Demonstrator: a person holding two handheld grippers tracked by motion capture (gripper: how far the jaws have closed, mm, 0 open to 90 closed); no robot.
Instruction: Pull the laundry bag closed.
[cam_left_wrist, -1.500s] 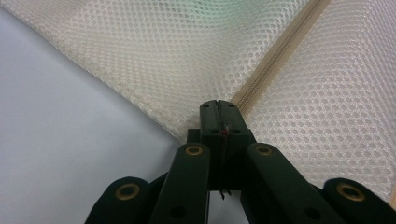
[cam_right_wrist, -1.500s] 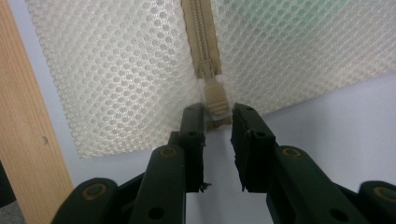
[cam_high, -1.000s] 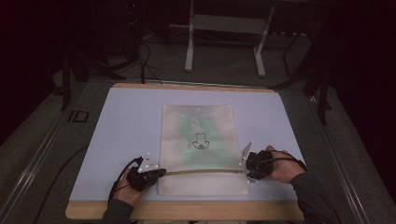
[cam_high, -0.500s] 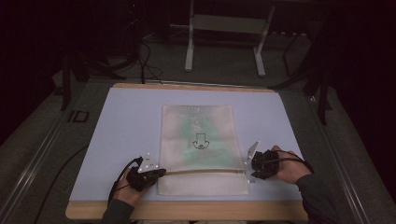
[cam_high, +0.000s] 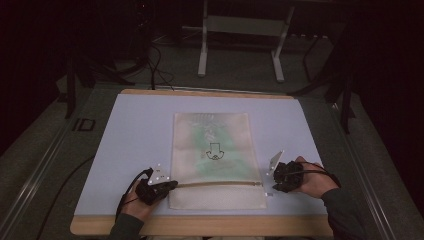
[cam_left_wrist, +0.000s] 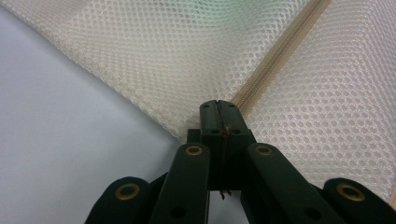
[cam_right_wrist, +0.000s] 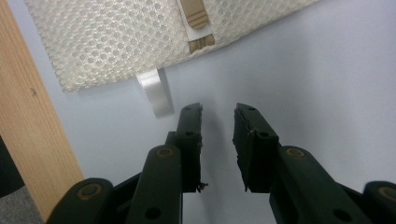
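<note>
While my left tool pinches the mesh bag's zipper end, my parted right tool should square onto the pull.

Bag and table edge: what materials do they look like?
Bag: cream synthetic mesh, likely polyester, shown by its fine honeycomb holes; woven tan zipper tape. Table edge: pale wood, matte, going by its faint grain, though it could be laminate.

I am operating in a dim lab-type workspace. I see a wood-edged table, floor cables and a metal stand.
</note>
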